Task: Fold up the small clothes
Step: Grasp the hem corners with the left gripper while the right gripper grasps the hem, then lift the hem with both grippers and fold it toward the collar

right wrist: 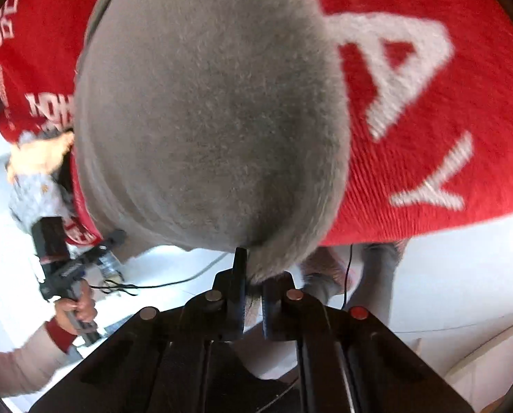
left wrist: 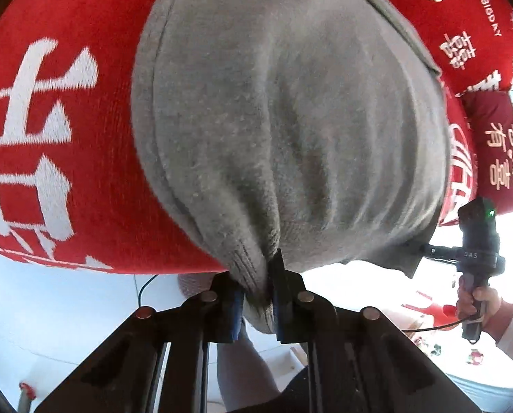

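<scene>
A grey knit garment [left wrist: 291, 120] lies spread on a red blanket [left wrist: 50, 137] with large white characters. My left gripper [left wrist: 256, 289] is shut on the garment's ribbed near corner, with cloth bunched between the fingers. In the right wrist view the same grey garment [right wrist: 215, 120] fills the middle. My right gripper [right wrist: 253, 275] is shut on its other near corner at the edge of the red blanket [right wrist: 428, 137]. A hand [left wrist: 480, 299] holds the right gripper's handle at the far right of the left wrist view. The hand [right wrist: 77, 309] on the left gripper shows low left in the right wrist view.
Red cushions [left wrist: 497, 151] with pale lettering sit past the garment's right side. Below the blanket's near edge is white floor [left wrist: 50, 292], where a thin black cable [right wrist: 170, 284] trails. The person's legs [left wrist: 242, 371] stand close under the grippers.
</scene>
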